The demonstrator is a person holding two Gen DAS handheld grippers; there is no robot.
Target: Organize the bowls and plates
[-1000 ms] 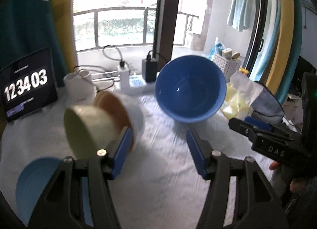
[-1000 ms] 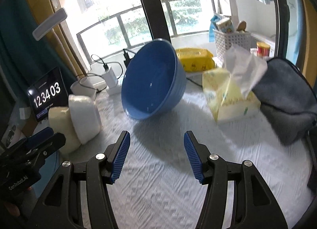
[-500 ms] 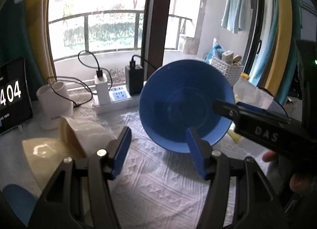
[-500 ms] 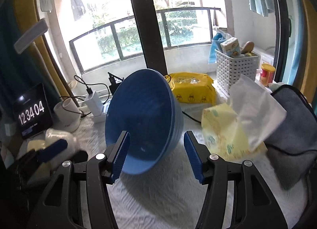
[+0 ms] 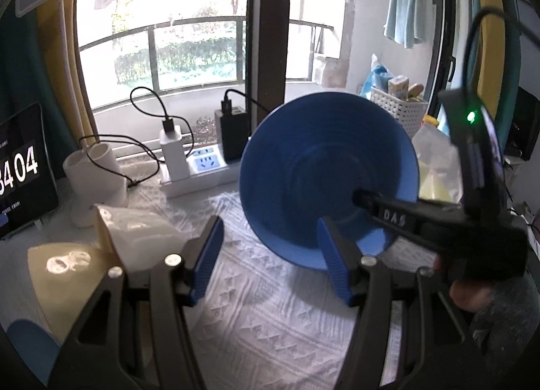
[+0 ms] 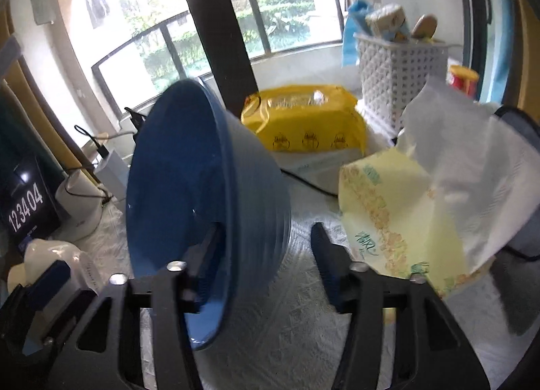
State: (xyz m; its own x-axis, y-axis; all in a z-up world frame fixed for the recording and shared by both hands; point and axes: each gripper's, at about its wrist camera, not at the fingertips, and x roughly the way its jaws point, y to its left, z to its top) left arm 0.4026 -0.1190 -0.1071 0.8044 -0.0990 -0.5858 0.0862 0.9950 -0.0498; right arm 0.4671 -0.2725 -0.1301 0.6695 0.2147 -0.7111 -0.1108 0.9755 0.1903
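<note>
left wrist: faces window, close | right wrist: likewise, closer | shared: blue bowl (image 5: 329,170) (image 6: 202,207)

Blue bowl (image 5: 314,170): smooth, glossy glaze inside; outer wall (image 6: 249,207) faintly ribbed. White table cloth (image 5: 270,315) under the bowl: matt woven fabric with raised diamond relief. Cream bowls (image 5: 135,238), left of the blue bowl: glossy, catching bright highlights. Left gripper (image 5: 270,255): matt black plastic arms, ridged blue pads, small bright metal screws (the right gripper (image 6: 263,255) looks alike). Behind the blue bowl, yellow wipes pack (image 6: 303,126): shiny plastic film. To its right, tissue pack (image 6: 388,217): soft printed wrap, with crinkled white paper tissue (image 6: 472,167) above. White basket (image 6: 398,76): perforated moulded plastic.
</note>
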